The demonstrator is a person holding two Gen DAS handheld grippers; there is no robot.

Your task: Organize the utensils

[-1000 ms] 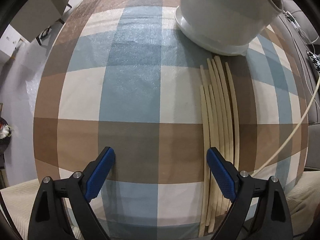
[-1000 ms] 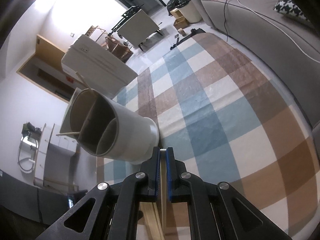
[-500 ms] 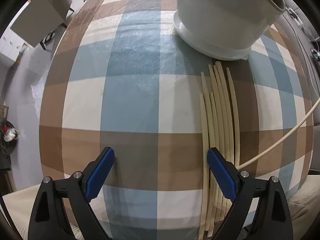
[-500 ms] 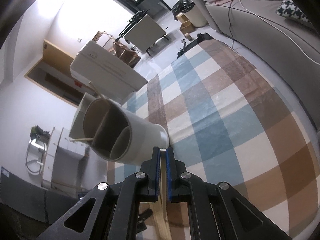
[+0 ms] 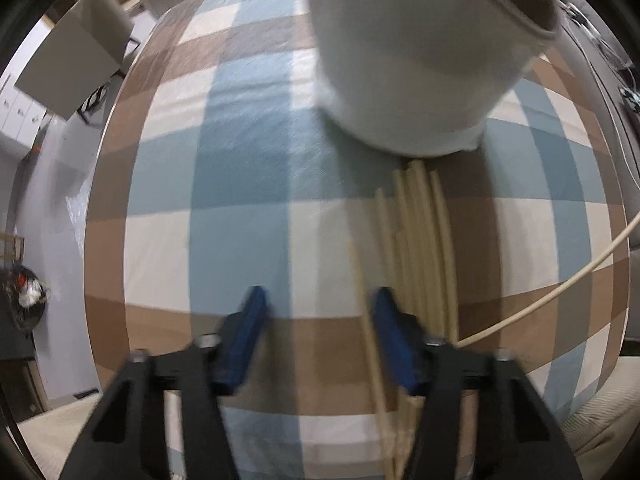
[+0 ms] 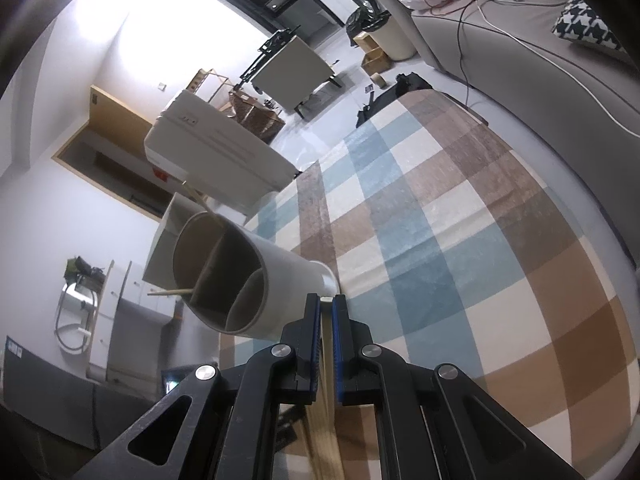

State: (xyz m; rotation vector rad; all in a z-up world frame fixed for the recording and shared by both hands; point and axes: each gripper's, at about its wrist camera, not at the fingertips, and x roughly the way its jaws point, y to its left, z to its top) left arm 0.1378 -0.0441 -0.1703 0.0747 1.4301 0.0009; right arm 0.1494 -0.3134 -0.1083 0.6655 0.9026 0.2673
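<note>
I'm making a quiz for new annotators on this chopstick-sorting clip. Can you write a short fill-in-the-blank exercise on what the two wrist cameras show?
1. The white utensil holder is split inside into ___ compartments.
2. The right gripper is shut on a single ___.
3. The loose chopsticks lie on a ___ tablecloth.
4. The left gripper, its jaws just closing, has ___ chopstick between them.

Missing words: three; chopstick; checked; one
</note>
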